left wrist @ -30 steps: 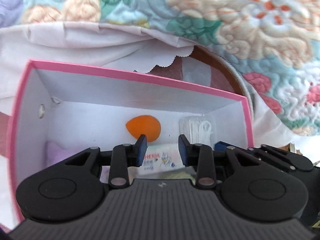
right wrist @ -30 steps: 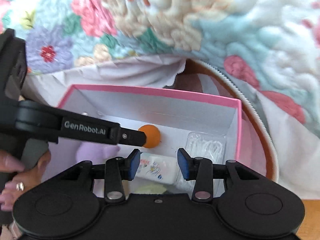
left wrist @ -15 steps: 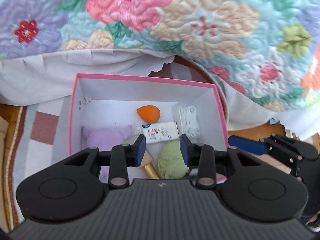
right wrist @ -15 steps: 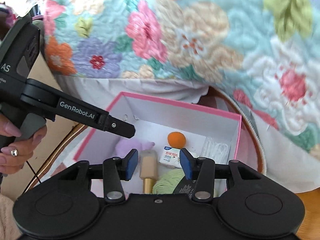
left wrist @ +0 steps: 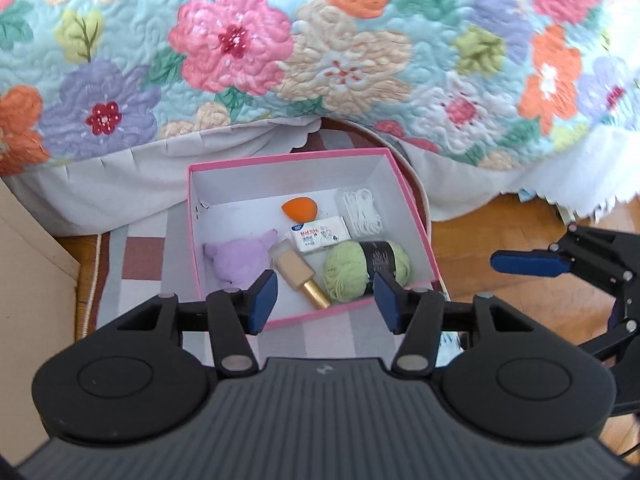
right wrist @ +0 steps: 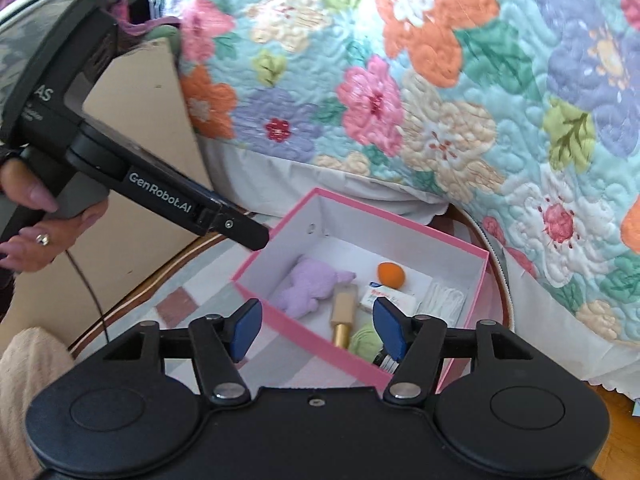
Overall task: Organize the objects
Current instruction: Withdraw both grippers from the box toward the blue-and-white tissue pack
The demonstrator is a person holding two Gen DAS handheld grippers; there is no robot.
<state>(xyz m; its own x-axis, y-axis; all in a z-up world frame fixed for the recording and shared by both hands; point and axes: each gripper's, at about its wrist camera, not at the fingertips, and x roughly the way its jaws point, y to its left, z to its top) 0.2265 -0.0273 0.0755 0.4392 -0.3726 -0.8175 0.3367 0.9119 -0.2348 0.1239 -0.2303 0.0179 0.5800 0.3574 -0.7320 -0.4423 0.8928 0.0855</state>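
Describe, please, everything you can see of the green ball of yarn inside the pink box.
The green ball of yarn is a soft, pale green skein of fuzzy wound strands, wrapped round its middle by a black paper band with small print. It lies on its side in the near right corner of the pink-rimmed white cardboard box, beside the gold-capped beige bottle and just in front of the white tissue packet. In the right wrist view it is partly hidden behind a blue fingertip. No gripper holds it.

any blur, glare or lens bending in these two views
Left wrist view: pink box and its contents sharp; quilt smeared and glaring white at top right; edges bowed by the fisheye. Right wrist view: quilt soft, washed out near the top; box rim crisp.
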